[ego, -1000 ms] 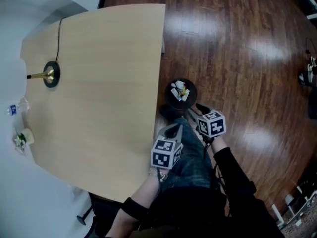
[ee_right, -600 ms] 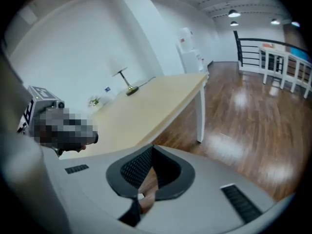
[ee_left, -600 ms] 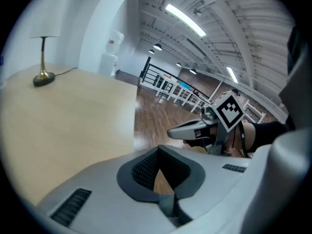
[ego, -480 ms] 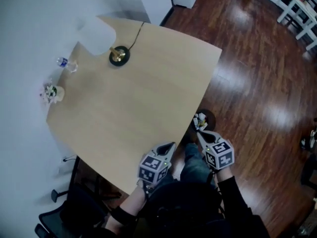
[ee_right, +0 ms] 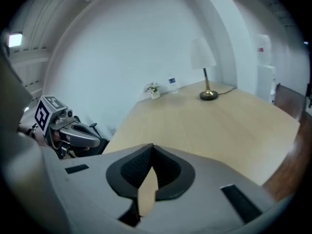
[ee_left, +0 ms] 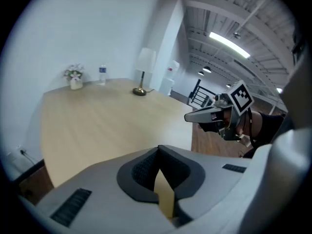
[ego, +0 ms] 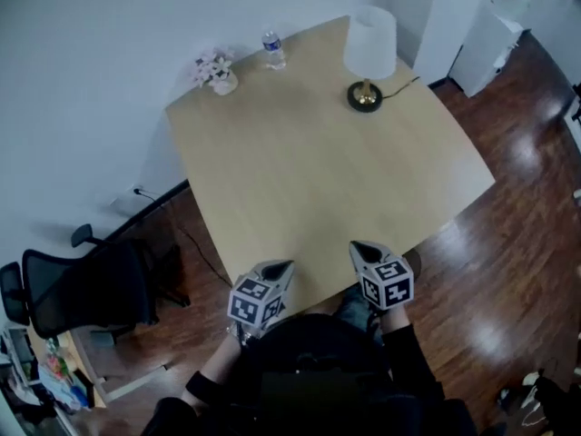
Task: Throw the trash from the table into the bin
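The tan table point(ego: 318, 171) carries no trash that I can see. My left gripper point(ego: 283, 264) and my right gripper point(ego: 357, 245) hover side by side over the table's near edge, pointing across it. Both are shut and nothing is between their fingers. In the left gripper view the fingertips point(ee_left: 158, 149) meet, and the right gripper point(ee_left: 187, 117) shows beside them. The right gripper view shows the same closed tips point(ee_right: 152, 146), with the left gripper point(ee_right: 97, 141) at the left. A dark curved edge point(ego: 414, 263) just right of the right gripper may be the bin; most of it is hidden.
At the table's far side stand a white-shaded lamp point(ego: 368, 53) with its cord, a water bottle point(ego: 273, 50) and a small flower pot point(ego: 216, 71). A black office chair point(ego: 82, 289) sits at the left on the wood floor. A white unit point(ego: 490, 34) stands at the far right.
Both grippers rose from beside the bin on the floor to the table's near edge. The head view swung back onto the table, and the bin with trash in it slipped almost out of sight.
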The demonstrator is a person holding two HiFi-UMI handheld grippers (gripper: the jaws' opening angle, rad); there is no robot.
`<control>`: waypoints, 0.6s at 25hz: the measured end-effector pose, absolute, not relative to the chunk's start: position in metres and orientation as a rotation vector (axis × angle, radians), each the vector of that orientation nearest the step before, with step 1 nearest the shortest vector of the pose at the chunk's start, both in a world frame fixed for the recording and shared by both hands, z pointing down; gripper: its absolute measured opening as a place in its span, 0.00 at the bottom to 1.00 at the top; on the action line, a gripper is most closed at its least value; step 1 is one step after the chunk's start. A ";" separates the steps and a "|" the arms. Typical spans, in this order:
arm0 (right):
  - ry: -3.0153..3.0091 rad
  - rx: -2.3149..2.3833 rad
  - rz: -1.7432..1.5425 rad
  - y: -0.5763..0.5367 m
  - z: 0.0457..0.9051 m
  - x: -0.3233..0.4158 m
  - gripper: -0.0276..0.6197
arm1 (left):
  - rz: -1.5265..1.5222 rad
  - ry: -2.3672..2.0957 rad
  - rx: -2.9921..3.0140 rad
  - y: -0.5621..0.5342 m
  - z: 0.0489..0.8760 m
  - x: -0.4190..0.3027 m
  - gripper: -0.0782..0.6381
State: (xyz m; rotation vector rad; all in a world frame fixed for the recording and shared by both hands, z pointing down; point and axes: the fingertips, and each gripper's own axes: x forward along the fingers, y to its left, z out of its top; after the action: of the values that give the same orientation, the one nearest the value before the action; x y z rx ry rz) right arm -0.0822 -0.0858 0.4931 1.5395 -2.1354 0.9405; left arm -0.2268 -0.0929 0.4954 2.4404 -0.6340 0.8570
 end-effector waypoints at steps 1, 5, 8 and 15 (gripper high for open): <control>-2.160 1.486 0.917 -0.095 0.491 -0.098 0.06 | 0.837 -0.689 2.422 -0.097 0.494 -0.242 0.11; -2.226 1.284 0.847 -0.120 0.491 -0.164 0.06 | 0.758 -0.873 2.326 -0.107 0.496 -0.299 0.11; -2.249 1.173 0.805 -0.128 0.494 -0.203 0.06 | 0.690 -0.993 2.255 -0.110 0.498 -0.340 0.11; -2.268 1.095 0.778 -0.143 0.501 -0.232 0.06 | 0.607 -1.126 2.182 -0.118 0.499 -0.384 0.11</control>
State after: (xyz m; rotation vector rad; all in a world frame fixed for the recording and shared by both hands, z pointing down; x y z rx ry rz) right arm -0.2318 -0.1435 0.5012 1.0953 -2.2677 0.7777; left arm -0.3837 -0.1185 0.4986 2.1823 -1.1255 0.6072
